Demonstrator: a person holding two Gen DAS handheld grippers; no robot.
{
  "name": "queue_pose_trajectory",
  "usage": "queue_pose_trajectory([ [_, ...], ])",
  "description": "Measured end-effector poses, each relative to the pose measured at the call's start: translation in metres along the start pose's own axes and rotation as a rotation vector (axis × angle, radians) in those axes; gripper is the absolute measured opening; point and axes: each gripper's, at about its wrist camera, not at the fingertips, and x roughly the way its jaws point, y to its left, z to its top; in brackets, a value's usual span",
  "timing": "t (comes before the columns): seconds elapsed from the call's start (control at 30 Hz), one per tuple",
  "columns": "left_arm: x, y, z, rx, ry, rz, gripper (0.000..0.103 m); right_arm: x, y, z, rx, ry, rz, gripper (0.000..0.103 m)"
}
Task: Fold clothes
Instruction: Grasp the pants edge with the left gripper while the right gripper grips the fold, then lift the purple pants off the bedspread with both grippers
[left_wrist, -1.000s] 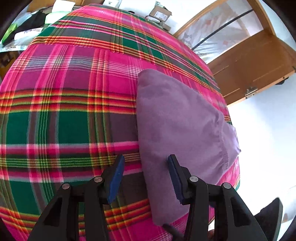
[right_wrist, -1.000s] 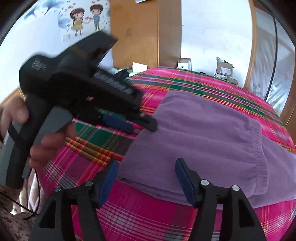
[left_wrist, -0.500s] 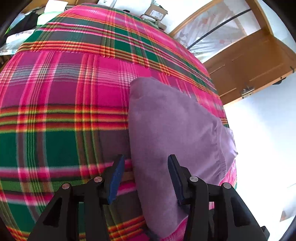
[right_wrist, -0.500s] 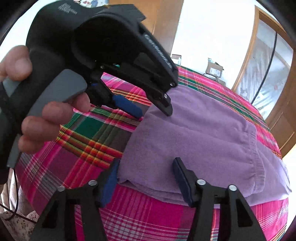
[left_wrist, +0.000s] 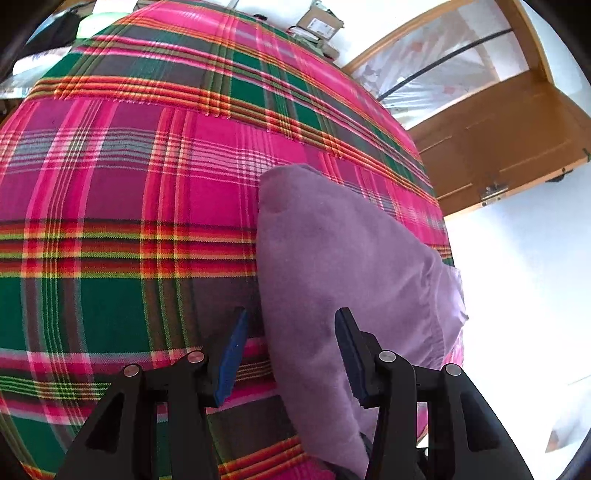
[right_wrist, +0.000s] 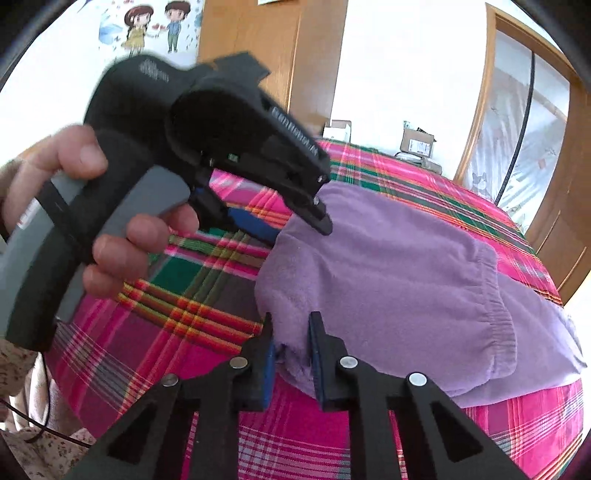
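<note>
Purple garment (right_wrist: 388, 273) doubled on plaid bedspread (left_wrist: 129, 184), long axis running away. Right gripper (right_wrist: 291, 350) pinching near corner; left gripper (left_wrist: 288, 347) spread wide, straddling left edge.

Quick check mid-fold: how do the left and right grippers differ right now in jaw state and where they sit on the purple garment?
The left gripper has its jaws wide apart; the right gripper has its jaws closed to a narrow gap, pinching cloth. The left gripper straddles the purple garment at its far edge, gripping nothing; the right gripper grips the near corner. Both are black with blue pads, working the same garment on the plaid blanket.
</note>
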Motion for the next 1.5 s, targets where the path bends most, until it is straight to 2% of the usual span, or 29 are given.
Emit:
queue_pose_trajectory([
  [0.17,0.006,0.002,0.004,-0.069,0.038,-0.059,0.050,-0.013,-0.010,-0.002,0.042,-0.048,0.028,0.016],
  [0.33,0.018,-0.008,0.008,-0.073,0.069,-0.087,0.051,-0.023,-0.021,-0.007,0.075,-0.078,0.055,0.016],
  [0.53,0.025,-0.008,0.014,-0.081,0.076,-0.139,0.051,-0.024,-0.027,-0.010,0.089,-0.077,0.087,0.016],
  [0.67,0.030,-0.009,0.017,-0.084,0.079,-0.174,0.050,-0.026,-0.016,-0.012,0.085,-0.063,0.097,0.016],
  [0.77,0.033,-0.009,0.020,-0.085,0.078,-0.193,0.048,-0.025,-0.011,-0.013,0.081,-0.057,0.096,0.016],
  [0.8,0.032,-0.008,0.021,-0.083,0.073,-0.192,0.040,-0.019,-0.015,-0.008,0.080,-0.055,0.095,0.016],
  [0.83,0.031,-0.008,0.022,-0.082,0.069,-0.191,0.037,-0.012,-0.019,-0.004,0.079,-0.054,0.095,0.016],
  [0.9,0.029,-0.007,0.023,-0.078,0.060,-0.189,0.020,-0.010,-0.017,-0.001,0.077,-0.050,0.091,0.016],
  [0.93,0.029,-0.007,0.024,-0.076,0.055,-0.187,0.016,-0.014,-0.012,-0.002,0.074,-0.051,0.088,0.016],
  [1.1,0.016,-0.010,0.024,-0.055,-0.007,-0.213,0.013,-0.012,-0.006,0.008,0.062,-0.054,0.077,0.015],
  [1.27,0.009,-0.005,0.027,-0.056,-0.025,-0.215,0.013,-0.011,-0.001,0.018,0.064,-0.054,0.091,0.015],
  [1.5,-0.017,0.014,0.026,-0.061,-0.080,-0.187,0.013,-0.007,0.016,0.032,0.006,-0.068,0.164,0.015],
])
